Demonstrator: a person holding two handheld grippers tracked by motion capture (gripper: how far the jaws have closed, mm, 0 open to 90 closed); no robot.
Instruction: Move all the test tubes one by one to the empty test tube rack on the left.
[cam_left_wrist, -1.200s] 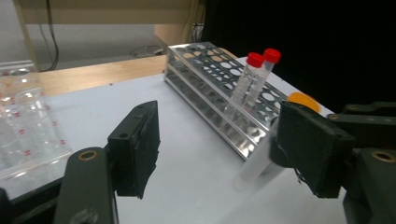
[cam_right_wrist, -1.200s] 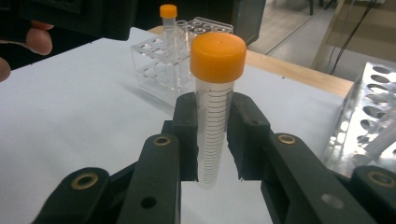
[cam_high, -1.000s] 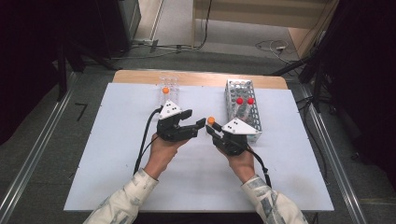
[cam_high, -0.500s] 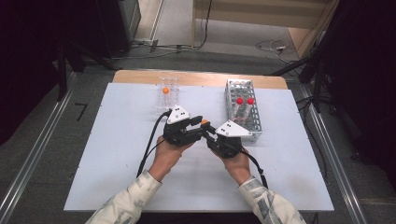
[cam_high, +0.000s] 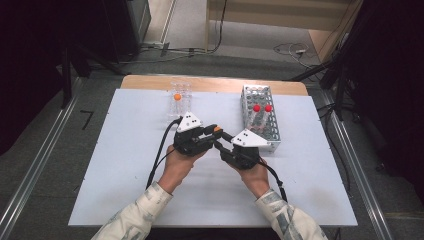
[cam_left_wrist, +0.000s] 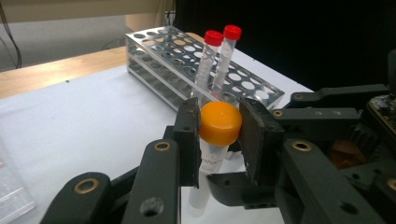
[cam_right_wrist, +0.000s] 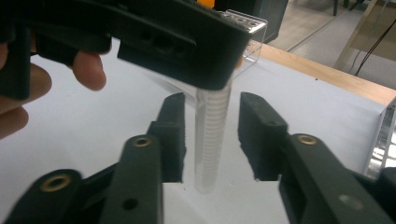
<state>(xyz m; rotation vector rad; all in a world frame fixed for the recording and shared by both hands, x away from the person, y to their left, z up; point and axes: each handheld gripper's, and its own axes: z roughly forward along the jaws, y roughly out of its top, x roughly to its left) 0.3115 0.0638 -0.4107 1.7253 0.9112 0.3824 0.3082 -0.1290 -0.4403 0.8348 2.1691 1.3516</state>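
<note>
Left gripper (cam_left_wrist: 219, 140): jaws clenched on the orange cap (cam_left_wrist: 220, 123) of a clear tube (cam_left_wrist: 209, 165), having just been closing; in the left gripper view both pads press the cap's sides, and the tube hangs below it, printed with lettering too small to read. Its lower end is cut off behind a black jaw of the other gripper.

Right gripper (cam_right_wrist: 212, 135): jaws released, having just been opening; in the right gripper view the tube (cam_right_wrist: 211, 135) stands upright between the two pads with a gap at either side. The cap is all but hidden there by the body of the left gripper (cam_right_wrist: 140, 32) crossing at 12 o'clock, and fingers (cam_right_wrist: 88, 70) show at 10 o'clock.

High view: the two grippers (cam_high: 197, 137) (cam_high: 235, 150) meet at the middle of the white table (cam_high: 125, 190), and of the tube just the orange cap (cam_high: 217, 129) can be made out between them. At 2 o'clock from the grippers stands a metal rack (cam_high: 272, 137) holding two red-capped tubes (cam_high: 262, 108); the left gripper view shows them leaning in its holes. At 11 o'clock lies a clear tray (cam_high: 180, 97) with an orange-capped item (cam_high: 177, 97), too small to identify.
</note>
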